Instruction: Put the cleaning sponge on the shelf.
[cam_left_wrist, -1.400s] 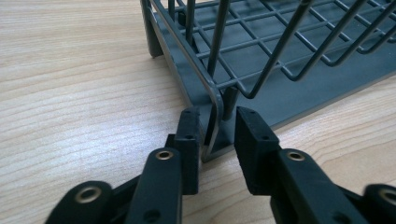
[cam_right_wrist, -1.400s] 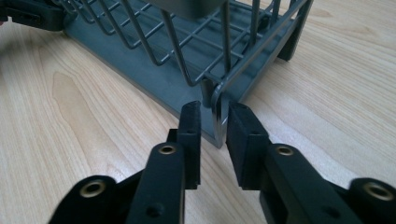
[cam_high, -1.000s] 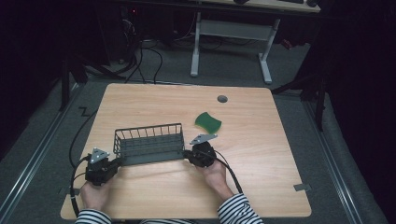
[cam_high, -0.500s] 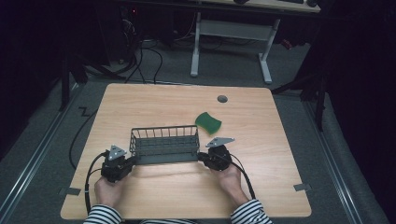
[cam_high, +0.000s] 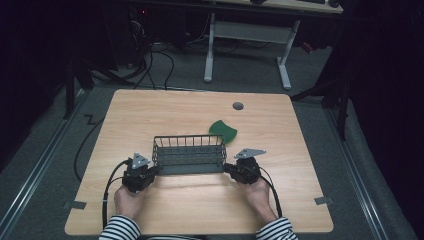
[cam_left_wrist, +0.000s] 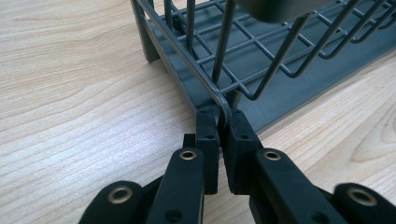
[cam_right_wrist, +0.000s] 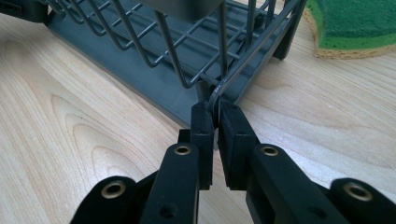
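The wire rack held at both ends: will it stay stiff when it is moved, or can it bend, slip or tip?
The wire rack probably stays stiff: its welded wires and solid base look rigid. It seems light for its size, being mostly open grid. It might slip or pivot, since the left gripper and right gripper each pinch only one thin corner wire.

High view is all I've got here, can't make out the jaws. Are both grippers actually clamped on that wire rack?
Observer: Yes. The left gripper is shut on the wire rack, pinching the rim wire at a bottom corner.
Operator: And the right one?
Observer: The right gripper pinches the corner wire at the opposite end the same way.
Operator: What is that green thing beyond the rack?
Observer: A green sponge with a tan underside, lying flat on the table, apart from the rack's foot.
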